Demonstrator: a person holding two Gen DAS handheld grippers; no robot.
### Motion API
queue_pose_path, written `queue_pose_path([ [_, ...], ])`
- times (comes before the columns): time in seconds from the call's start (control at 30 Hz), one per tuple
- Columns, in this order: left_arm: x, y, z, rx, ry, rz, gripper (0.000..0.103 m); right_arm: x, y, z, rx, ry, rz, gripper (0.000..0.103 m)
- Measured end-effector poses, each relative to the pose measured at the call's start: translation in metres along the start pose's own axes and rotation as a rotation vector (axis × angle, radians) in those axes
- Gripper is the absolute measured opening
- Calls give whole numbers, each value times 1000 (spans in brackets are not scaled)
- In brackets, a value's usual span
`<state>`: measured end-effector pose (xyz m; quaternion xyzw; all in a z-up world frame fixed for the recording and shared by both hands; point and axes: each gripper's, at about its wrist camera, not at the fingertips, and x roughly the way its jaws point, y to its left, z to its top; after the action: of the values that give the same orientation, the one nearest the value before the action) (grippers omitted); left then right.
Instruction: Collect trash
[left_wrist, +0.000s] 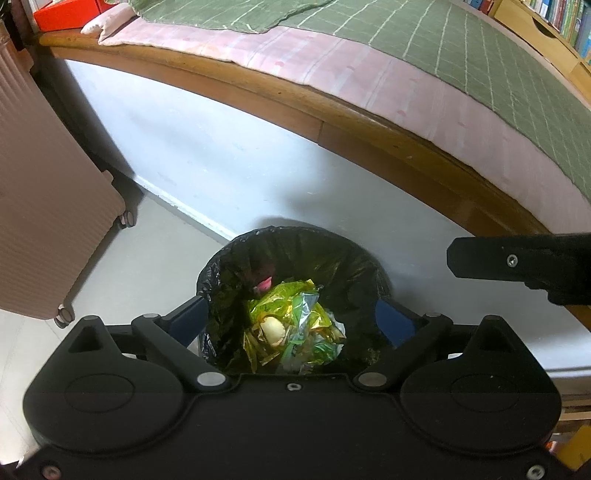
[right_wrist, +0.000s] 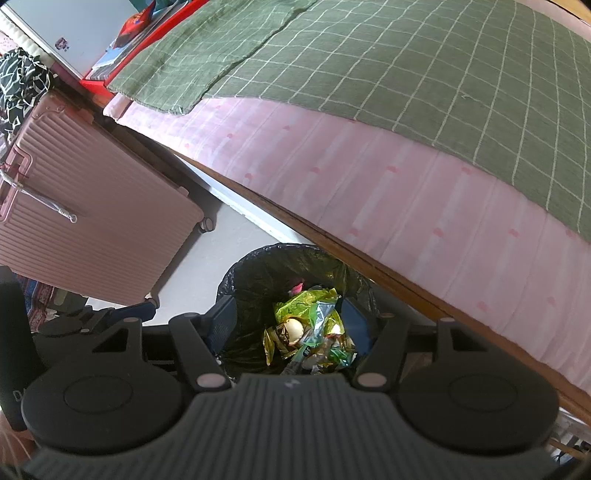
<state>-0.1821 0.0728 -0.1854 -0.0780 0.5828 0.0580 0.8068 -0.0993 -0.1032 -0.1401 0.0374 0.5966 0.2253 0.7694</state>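
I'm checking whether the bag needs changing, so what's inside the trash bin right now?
Inside the trash bin, lined with a black bag, lie crumpled green and yellow wrappers, a pale rounded scrap and something pink. Whatever lies beneath the wrappers is covered.

Looking straight down into a trash bin (left_wrist: 291, 295) lined with a black bag (left_wrist: 343, 269), parked on the floor right beside a wooden bed frame (left_wrist: 369, 136). Left claw (left_wrist: 293, 321) hanging over it, jaws spread wide, nothing between them. Inside: crinkly yellow-green wrappers (left_wrist: 299, 325), a pale roundish scrap (left_wrist: 273, 330), something pink (left_wrist: 265, 284) toward the back. Pink suitcase (left_wrist: 48, 206) on wheels off to the left. Green checked blanket (left_wrist: 480, 55) over a pink sheet (left_wrist: 369, 77). Black piece of the right claw (left_wrist: 517, 266) poking in from the right edge.
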Motion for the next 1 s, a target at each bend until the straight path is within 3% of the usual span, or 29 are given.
queue_pose_path([
  [1.0, -1, -3, -4, 36, -6, 1, 98, -6, -3, -5, 13, -13, -14, 74],
])
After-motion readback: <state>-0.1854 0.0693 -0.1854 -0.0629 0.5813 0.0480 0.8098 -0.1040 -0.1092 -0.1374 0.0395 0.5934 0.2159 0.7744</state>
